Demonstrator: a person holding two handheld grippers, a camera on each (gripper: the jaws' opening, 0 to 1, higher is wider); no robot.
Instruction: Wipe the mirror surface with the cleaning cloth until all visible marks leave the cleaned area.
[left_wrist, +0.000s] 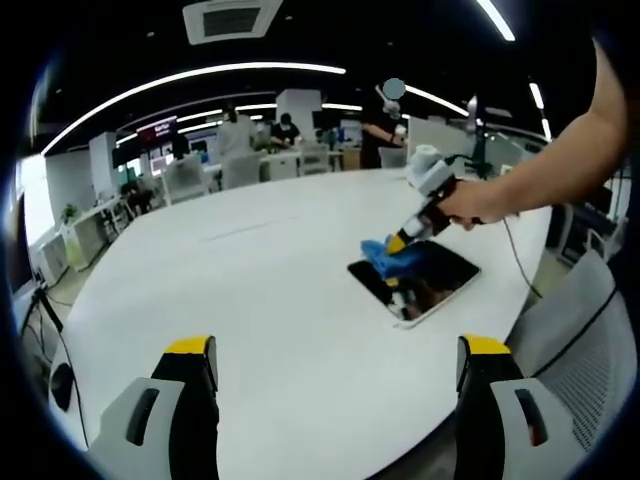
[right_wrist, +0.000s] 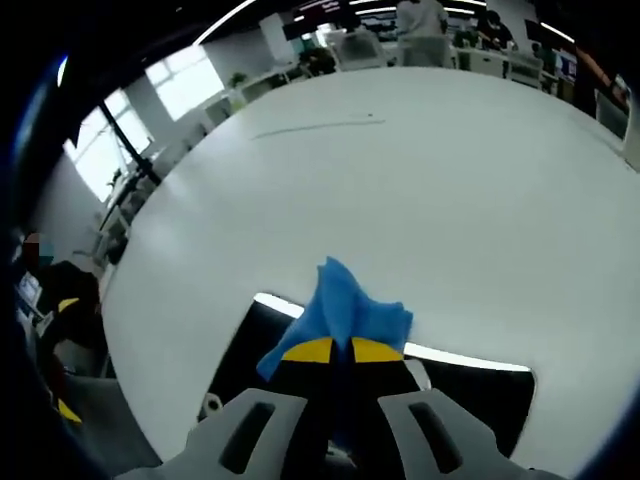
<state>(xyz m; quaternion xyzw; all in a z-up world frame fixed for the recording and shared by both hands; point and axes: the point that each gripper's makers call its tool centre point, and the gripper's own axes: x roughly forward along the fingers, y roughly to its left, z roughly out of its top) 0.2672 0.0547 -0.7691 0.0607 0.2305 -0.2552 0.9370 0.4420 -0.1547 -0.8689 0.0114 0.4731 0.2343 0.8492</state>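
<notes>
The right tongs (right_wrist: 340, 352) are clenched on the blue cloth (right_wrist: 345, 305), pressing it onto the mirror (left_wrist: 415, 282), which lies flat on the white tabletop (left_wrist: 260, 290). The left tongs (left_wrist: 335, 350) hang released above the tabletop, well apart from the mirror.

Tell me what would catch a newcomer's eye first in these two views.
First, the crumpled bright blue cleaning cloth, pinched in the right gripper and pressed onto the dark rectangular mirror lying flat near the edge of the big round white table. In the left gripper view, a person's bare arm reaches in from the right holding that gripper, while the left gripper hangs open over bare tabletop.
</notes>
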